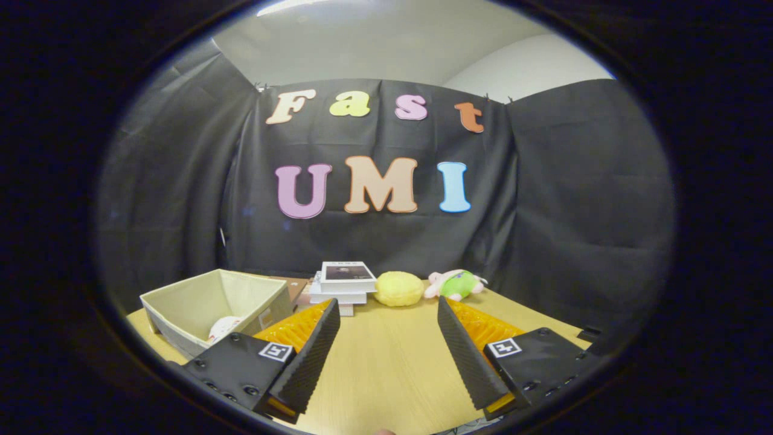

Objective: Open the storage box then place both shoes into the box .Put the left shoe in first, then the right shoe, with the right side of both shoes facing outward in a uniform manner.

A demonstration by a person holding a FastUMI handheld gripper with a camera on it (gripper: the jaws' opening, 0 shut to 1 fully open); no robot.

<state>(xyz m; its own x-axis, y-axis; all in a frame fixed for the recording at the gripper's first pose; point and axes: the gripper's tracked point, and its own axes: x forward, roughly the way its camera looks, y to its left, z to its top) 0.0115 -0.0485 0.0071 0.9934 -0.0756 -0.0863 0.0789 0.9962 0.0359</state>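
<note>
A black-cloth booth under a pale ceiling encloses a wooden table (386,362), where the gripper (388,323) hovers with fingers apart on nothing, the open box (199,308) left of them, books (345,281), a yellow toy (398,289) and a plush (456,284) beyond.

Smooth wood-grain table (386,362), matt cloth-sided storage box (199,302), ribbed tongs (386,314) spread apart, plush toy (456,284).

Beige storage box (208,302) (a white shape shows inside), yellow round plush (398,288), pink-and-green plush toy (456,284), white books (344,281), pale wooden table (386,368).
</note>
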